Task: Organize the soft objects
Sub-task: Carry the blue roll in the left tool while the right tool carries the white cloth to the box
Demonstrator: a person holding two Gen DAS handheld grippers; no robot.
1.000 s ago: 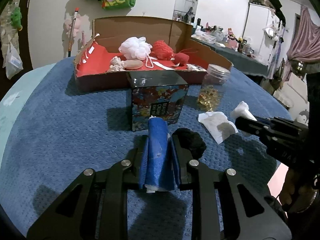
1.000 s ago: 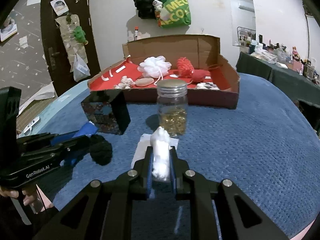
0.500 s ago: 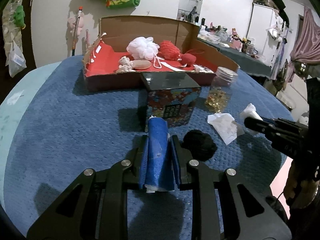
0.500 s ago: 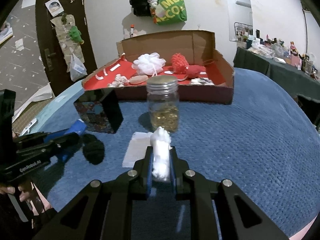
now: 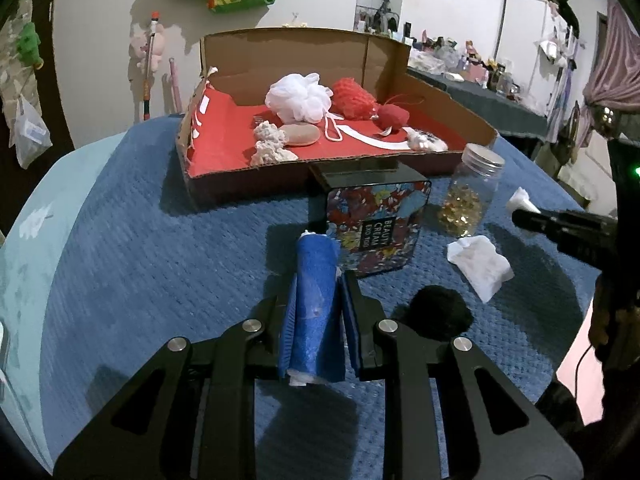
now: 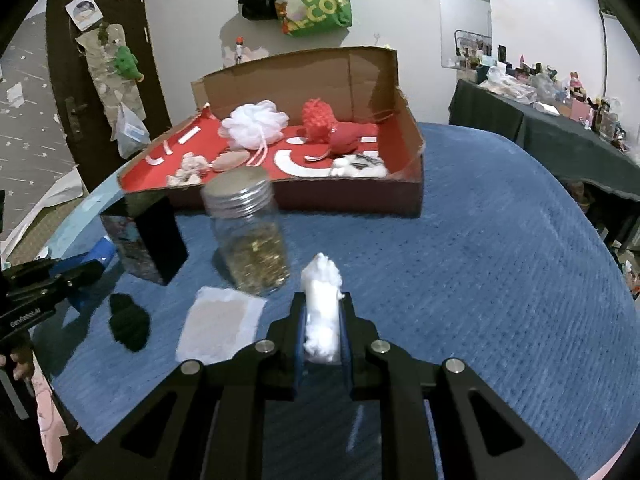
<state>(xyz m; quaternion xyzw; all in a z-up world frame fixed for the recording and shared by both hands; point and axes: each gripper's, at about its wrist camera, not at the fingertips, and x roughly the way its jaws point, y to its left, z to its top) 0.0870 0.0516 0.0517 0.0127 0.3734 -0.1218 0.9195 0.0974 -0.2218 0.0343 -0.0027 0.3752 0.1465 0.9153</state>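
Blue cloth roll [image 5: 314,304] is clamped in the left gripper [image 5: 316,308] jaws — the cardboard box [image 5: 460,120] looms nearer than before. Right view: white wad [image 6: 323,312] pinched in the right gripper [image 6: 323,320], likewise advancing — delivery likely next.

The left gripper [image 5: 316,304] clamps a blue roll [image 5: 315,304] above the blue cloth [image 5: 160,272]; a black pompom [image 5: 440,316] lies just right, the tin [image 5: 376,228] ahead.
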